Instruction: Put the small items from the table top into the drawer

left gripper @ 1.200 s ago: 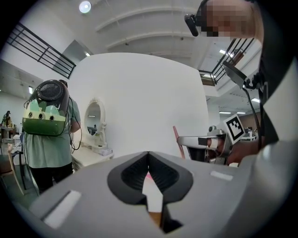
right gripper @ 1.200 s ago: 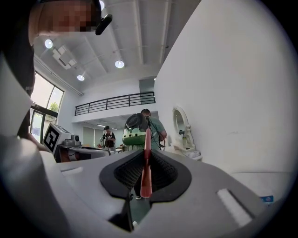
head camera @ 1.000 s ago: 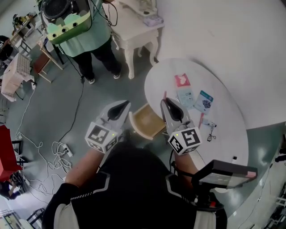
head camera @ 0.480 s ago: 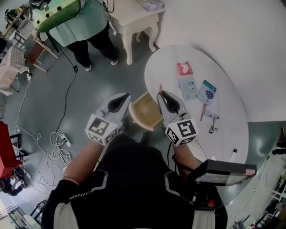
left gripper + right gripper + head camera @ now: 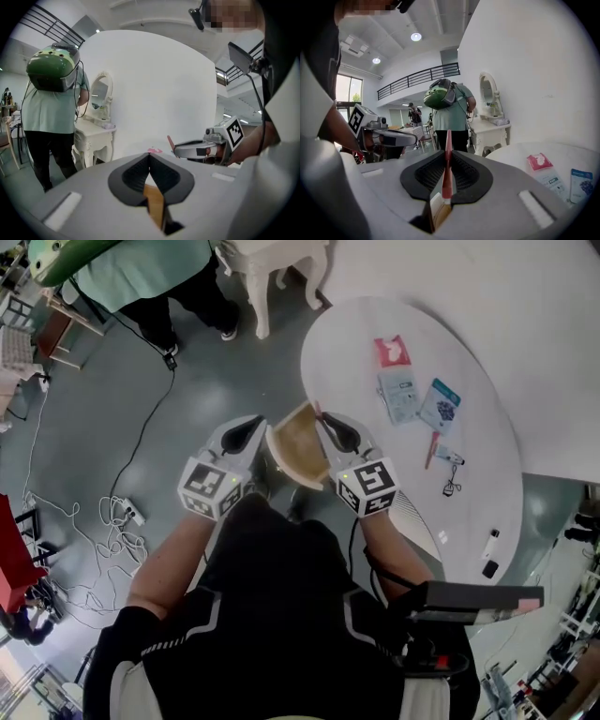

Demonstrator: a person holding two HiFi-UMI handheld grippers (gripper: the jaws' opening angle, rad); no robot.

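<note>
One item is in hand: a thin red stick (image 5: 448, 173), clamped edge-on in the right gripper (image 5: 448, 157), whose jaws are pinched onto it. In the head view the gripper sits centre frame, at the right rim of the open wooden drawer (image 5: 298, 442), which juts from the left edge of the white oval table (image 5: 487, 352).

Change over the last second: the right gripper swung off the table top and in to the drawer, with the same grip. The left gripper (image 5: 149, 158) has its jaws together and nothing in them, at the drawer's left rim.

I read this as carry done, release next.

Still on the table, upper right of frame:
- red packet (image 5: 392, 351)
- pale packet (image 5: 401, 395)
- blue packet (image 5: 441, 407)
- second stick (image 5: 432, 451)
- black bit (image 5: 484, 568), lower down

Most of the job remains.
</note>
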